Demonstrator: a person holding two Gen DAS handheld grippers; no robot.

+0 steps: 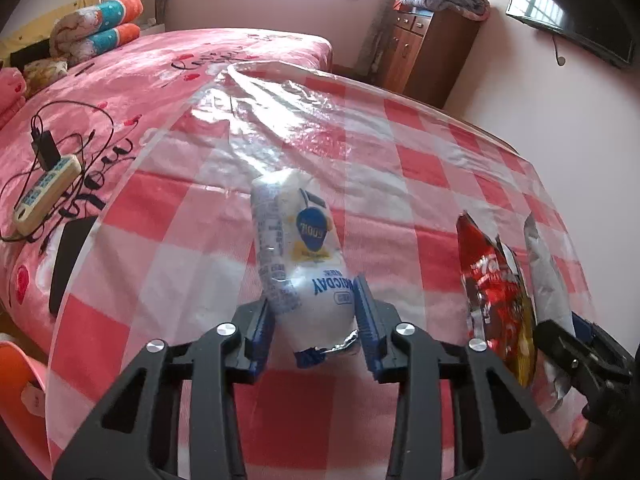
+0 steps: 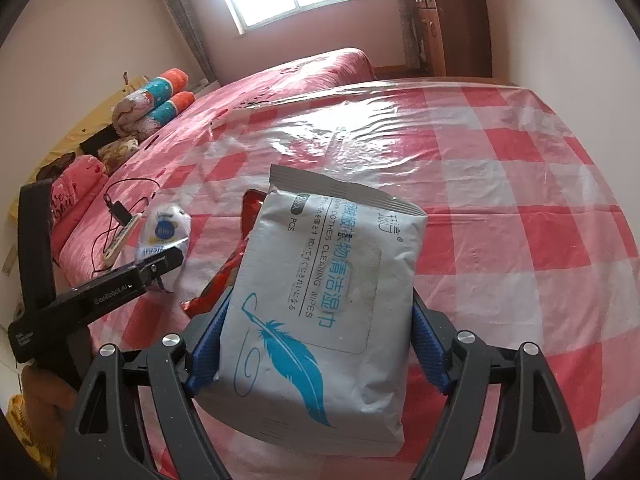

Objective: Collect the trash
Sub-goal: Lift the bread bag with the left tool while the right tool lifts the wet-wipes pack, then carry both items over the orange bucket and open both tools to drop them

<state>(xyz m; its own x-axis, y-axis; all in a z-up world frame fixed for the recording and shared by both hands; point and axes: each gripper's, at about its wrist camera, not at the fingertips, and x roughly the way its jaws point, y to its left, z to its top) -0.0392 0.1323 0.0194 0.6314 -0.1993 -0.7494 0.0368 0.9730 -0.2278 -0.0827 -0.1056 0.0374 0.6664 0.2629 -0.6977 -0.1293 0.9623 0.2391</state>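
Left gripper [image 1: 316, 320] clamped on white wrapper [image 1: 304, 248]; right gripper [image 2: 316, 344] clamped on wipes pack [image 2: 320, 300]. Lift both straight off counter [image 2: 520, 184] w/o loosening, clear of red bag [image 1: 500, 300].

Our left gripper [image 1: 318, 320] angles downward, pads pinched on something; our right gripper [image 2: 316, 344] angles downward, clamped wider.

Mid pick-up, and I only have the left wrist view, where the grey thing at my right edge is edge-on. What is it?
Observer: A grey pack of clothes cleaning wipes, with a blue feather printed on it.
Operator: Does the right side have it?
Observer: Yes, the right gripper has its jaws pressed on both long edges.
Operator: And the red bag?
Observer: The red snack bag pokes out behind the pack's left edge. I cannot tell whether it is clamped too.
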